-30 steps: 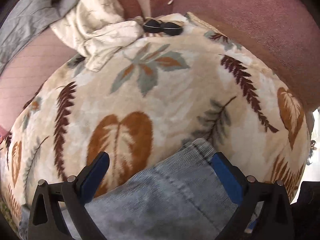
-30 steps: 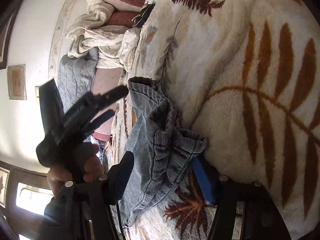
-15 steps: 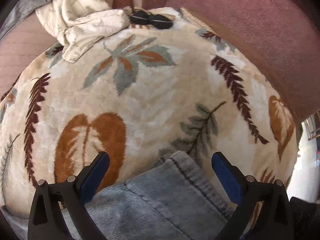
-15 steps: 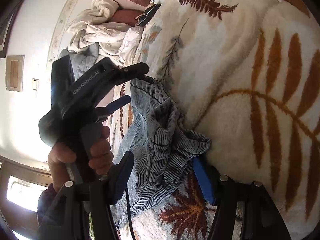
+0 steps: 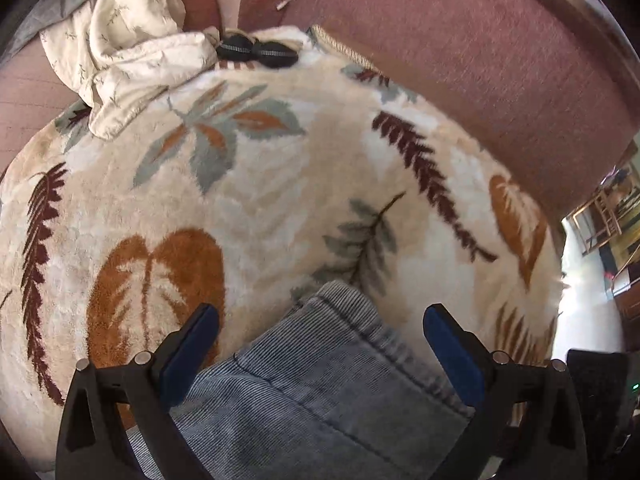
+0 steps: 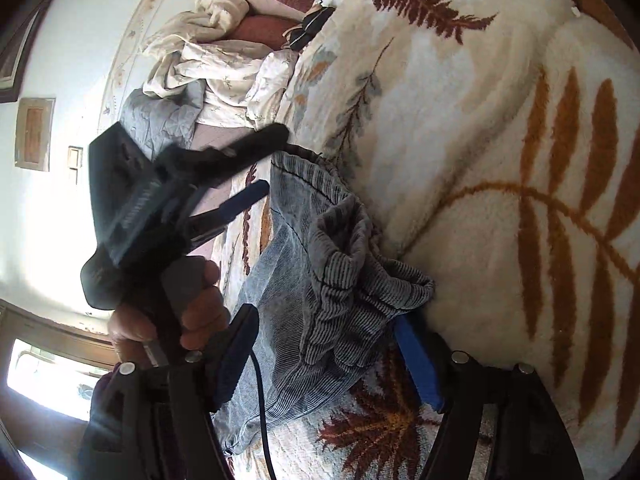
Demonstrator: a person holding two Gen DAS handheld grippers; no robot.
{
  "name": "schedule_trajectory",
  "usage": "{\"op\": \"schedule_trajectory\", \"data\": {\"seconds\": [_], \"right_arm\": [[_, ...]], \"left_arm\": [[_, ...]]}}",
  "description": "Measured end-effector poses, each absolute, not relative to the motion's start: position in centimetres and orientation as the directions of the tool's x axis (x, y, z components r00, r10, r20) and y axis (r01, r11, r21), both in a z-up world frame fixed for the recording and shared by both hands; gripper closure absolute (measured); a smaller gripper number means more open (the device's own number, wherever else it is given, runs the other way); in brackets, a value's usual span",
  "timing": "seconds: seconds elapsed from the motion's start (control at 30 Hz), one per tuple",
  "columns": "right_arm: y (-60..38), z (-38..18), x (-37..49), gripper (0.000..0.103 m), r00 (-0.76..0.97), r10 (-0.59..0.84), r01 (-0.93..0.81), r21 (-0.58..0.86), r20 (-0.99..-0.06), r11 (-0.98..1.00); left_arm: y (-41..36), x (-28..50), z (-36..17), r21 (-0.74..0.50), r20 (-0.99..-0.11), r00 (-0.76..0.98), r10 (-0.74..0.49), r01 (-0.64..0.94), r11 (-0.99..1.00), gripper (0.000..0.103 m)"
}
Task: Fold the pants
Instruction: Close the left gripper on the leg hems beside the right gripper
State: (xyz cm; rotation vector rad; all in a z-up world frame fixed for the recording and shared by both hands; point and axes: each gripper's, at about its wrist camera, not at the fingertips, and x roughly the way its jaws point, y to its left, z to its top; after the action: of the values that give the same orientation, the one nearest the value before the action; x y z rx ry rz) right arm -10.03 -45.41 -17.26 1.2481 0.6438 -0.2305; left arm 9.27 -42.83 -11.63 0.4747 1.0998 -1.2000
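Grey-blue corduroy pants lie on a cream leaf-patterned blanket. In the left wrist view a hemmed corner of the pants sits between the open blue-padded fingers of my left gripper, not pinched. In the right wrist view the pants are bunched in folds. My right gripper is open with the bunched cloth between its fingers. The left gripper shows there too, hand-held, open, hovering above the far edge of the pants.
A crumpled cream sheet and a grey quilt lie at the back left. A small black object rests at the blanket's far edge. A maroon cushion runs behind. A white wall is left.
The left gripper shifted over the pants' corner, and the view swung slightly. In the right view it moved up and away from the pants, blurred. Right gripper stayed put.
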Motion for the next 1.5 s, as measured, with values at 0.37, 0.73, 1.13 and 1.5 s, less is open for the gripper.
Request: {"op": "schedule_trajectory", "data": {"seconds": [0.37,0.73,1.13,1.5], "right_arm": [[-44.8,-16.7,-9.1,0.031,0.796,0.132,0.497,0.763,-0.591,0.414],[-45.6,-17.5,-9.2,0.073,0.779,0.118,0.520,0.739,-0.616,0.427],[-43.5,-14.4,-8.7,0.079,0.781,0.011,0.481,0.613,-0.625,0.627],[-36.3,-9.3,-6.7,0.082,0.837,-0.091,0.340,0.381,-0.540,0.860]], "left_arm": [[-43.7,7.8,-13.3,-0.191,-0.882,-0.052,-0.469,0.948,0.254,0.043],[-43.5,8.5,-13.5,-0.209,-0.875,-0.040,-0.482,0.930,0.303,0.059],[-40.4,10.2,-10.4,-0.335,-0.786,-0.045,-0.617,0.869,0.363,0.092],[-32.5,13.0,-5.4,-0.429,-0.666,0.005,-0.746,0.815,0.389,0.092]]}}
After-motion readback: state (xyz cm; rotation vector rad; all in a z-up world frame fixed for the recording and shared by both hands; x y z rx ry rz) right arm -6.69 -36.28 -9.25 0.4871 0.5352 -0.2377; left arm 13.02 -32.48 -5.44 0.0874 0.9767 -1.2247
